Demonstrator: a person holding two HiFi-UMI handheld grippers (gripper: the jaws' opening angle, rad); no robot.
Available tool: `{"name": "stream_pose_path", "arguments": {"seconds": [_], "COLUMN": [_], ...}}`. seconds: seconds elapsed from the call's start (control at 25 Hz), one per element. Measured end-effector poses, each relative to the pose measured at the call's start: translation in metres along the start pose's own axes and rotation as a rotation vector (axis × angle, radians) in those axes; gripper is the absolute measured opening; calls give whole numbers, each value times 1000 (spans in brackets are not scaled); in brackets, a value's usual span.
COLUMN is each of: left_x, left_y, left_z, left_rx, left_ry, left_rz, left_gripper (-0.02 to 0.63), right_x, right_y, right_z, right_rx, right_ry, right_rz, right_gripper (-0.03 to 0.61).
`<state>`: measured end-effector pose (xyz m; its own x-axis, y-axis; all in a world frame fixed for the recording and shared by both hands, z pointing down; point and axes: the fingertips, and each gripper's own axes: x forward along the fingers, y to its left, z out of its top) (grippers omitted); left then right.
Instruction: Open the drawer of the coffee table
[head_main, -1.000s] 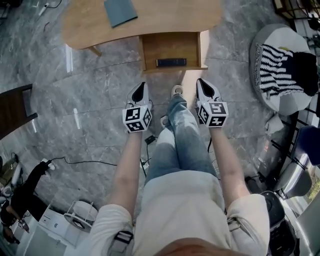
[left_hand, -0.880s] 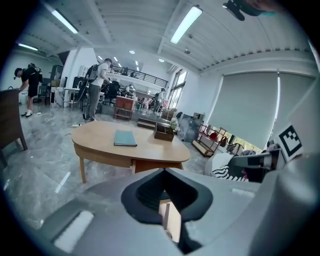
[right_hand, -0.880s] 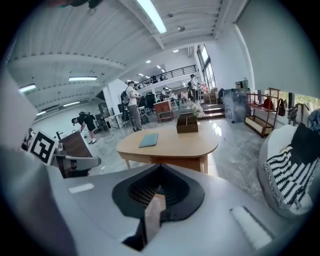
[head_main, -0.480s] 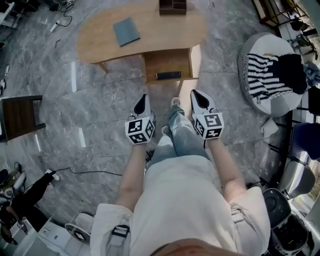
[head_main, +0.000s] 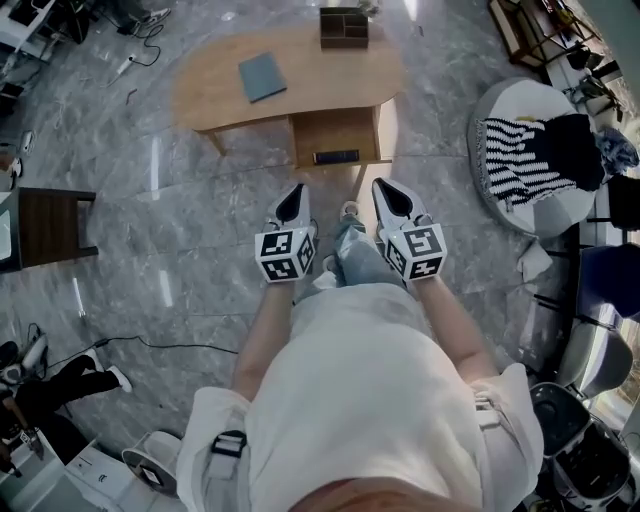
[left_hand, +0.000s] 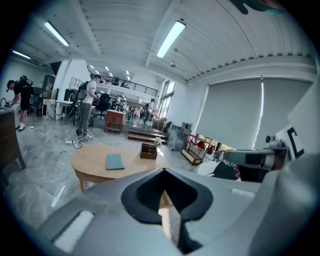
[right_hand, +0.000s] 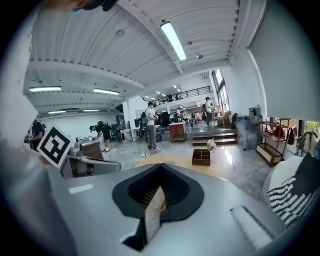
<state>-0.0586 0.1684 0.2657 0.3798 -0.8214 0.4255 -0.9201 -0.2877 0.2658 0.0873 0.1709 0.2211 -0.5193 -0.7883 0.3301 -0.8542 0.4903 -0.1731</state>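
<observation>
The oval wooden coffee table (head_main: 300, 75) stands at the top of the head view. Its drawer (head_main: 335, 135) is pulled out toward me, with a dark handle (head_main: 336, 157) on its front edge. Both grippers hang side by side above the floor, short of the drawer and apart from it. My left gripper (head_main: 293, 192) is shut and empty, and so is my right gripper (head_main: 384, 186). In the left gripper view the shut jaws of the left gripper (left_hand: 164, 172) point over the table (left_hand: 95, 162). The right gripper (right_hand: 160, 167) shows shut the same way in its own view.
A blue book (head_main: 262, 77) and a small wooden organiser box (head_main: 344, 28) lie on the table. A white round seat with a striped cloth (head_main: 530, 150) stands right, a dark stool (head_main: 50, 225) left. A cable (head_main: 150, 345) crosses the marble floor. People stand far off.
Both grippers have risen together and the table now looks smaller and farther below, with its whole top in view. The jaws stayed shut and the drawer stayed out.
</observation>
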Motion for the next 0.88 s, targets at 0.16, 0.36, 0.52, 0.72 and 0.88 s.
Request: {"name": "stream_pose_path", "arguments": {"seconds": [0.16,0.36,0.52,0.72,0.88], "left_x": [-15,-32,-43,-52,-54], "left_y": [-18,-29,-31,-29,-27], "left_z": [11,23,27,25,22], "left_rx": [26,51,51,36,32], "left_ry": [-16,-49,-62,-69,-68], "left_rz": [-23,-26,-23,-16,-16], "left_gripper": [0,0,0,0,0], "right_x": [-17,-30,-34,-34,-33], "right_y": [8,14,22,31,37], "right_z": [10,14,13,17,18], "right_rx": [-2,17,11,-5,-11], "right_ry": [-30,-56,-55,-66,-67], "right_rz": [17,20,27,41,53], "right_gripper": [2,2,0,0,0]}}
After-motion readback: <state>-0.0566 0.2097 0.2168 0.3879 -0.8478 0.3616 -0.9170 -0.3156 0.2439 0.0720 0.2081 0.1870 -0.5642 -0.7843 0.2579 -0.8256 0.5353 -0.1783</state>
